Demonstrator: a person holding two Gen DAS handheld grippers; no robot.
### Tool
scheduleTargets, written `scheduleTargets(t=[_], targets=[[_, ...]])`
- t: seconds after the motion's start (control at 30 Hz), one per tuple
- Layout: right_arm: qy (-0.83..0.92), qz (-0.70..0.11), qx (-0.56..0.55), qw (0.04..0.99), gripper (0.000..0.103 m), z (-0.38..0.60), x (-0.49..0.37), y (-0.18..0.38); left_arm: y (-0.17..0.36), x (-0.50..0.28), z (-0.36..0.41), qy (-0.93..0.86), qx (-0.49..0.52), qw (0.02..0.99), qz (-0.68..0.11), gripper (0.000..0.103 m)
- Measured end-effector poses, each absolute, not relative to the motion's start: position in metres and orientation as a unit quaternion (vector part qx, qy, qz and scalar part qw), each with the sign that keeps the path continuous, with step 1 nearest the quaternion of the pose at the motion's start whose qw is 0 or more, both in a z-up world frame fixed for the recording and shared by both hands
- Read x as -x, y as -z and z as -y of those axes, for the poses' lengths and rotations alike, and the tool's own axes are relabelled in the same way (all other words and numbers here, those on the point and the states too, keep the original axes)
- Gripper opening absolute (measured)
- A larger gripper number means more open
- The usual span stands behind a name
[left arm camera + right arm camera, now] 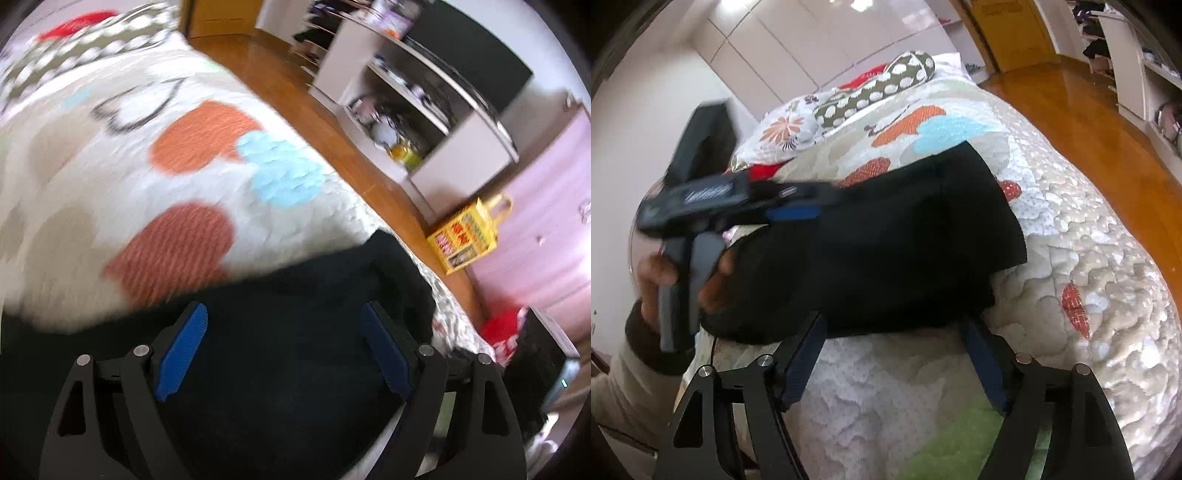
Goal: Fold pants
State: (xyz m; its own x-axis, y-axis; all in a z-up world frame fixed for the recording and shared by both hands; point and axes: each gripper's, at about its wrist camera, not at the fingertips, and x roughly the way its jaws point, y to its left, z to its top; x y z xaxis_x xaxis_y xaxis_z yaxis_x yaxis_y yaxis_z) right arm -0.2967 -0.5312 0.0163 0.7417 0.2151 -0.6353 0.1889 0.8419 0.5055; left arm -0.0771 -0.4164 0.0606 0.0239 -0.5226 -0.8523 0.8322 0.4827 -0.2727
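While black pants (886, 236) lie on quilt (1089, 258) | both jaws open, empty | yellow bag (465, 236) on floor

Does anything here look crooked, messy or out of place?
Nothing much. The black pants lie folded on the quilt, slightly askew, with one layer's corner jutting past the other. A yellow bag leans on the wooden floor.

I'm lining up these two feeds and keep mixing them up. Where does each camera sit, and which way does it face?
Left wrist: on the left gripper, looking down over the black pants toward the wooden floor and shelves; only its open fingers show.
Right wrist: on the right gripper, looking along the bed toward the pillows; its open fingers, the left gripper and a hand show.
Shared: pants, patterned quilt, floor.
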Motion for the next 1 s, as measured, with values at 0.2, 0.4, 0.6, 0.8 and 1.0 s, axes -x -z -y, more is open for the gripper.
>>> scheduleTargets(t=[0.2, 0.4, 0.6, 0.8, 1.0], targets=[[0.003, -0.329, -0.315, 0.890, 0.081, 0.536, 0.296, -0.013, -0.041, 0.095, 0.466, 0.513, -0.228, 0.663, -0.494, 0.086], [0.012, -0.318, -0.340, 0.885, 0.077, 0.540, 0.295, -0.010, -0.037, 0.107, 0.475, 0.536, -0.246, 0.660, -0.466, 0.075], [0.017, -0.306, -0.371, 0.877, 0.015, 0.554, 0.291, -0.008, -0.044, 0.087, 0.459, 0.548, -0.181, 0.653, -0.491, 0.030], [0.001, -0.284, -0.223, 0.933, 0.015, 0.510, 0.275, -0.082, -0.098, 0.057, 0.396, 0.528, -0.087, 0.693, -0.484, 0.034], [-0.113, -0.275, -0.098, 0.950, 0.013, 0.419, 0.226, -0.124, -0.138, 0.014, 0.232, 0.397, 0.039, 0.785, -0.473, 0.083]])
